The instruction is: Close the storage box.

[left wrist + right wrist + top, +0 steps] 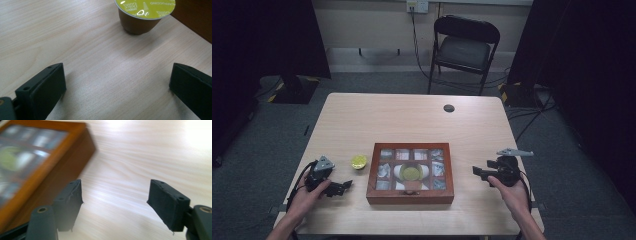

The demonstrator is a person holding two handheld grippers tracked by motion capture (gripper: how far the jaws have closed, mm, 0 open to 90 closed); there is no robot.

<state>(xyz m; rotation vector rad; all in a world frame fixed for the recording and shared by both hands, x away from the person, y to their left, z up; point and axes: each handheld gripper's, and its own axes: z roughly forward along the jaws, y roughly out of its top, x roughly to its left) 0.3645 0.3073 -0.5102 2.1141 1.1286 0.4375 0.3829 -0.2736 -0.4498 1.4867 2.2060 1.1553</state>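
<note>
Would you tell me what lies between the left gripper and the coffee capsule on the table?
Nothing: the left gripper view shows bare wood between the left gripper and the coffee capsule.

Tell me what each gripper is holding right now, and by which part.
Nothing is held. The left gripper and the right gripper both stand open over bare table, nothing between their jaws.

Black tools, screw-holed pads, grey triangular plates, black cables

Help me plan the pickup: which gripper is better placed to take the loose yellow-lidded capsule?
Left. The left gripper, jaws open, points toward the capsule nearby; the wooden box lies between it and the right gripper.
</note>
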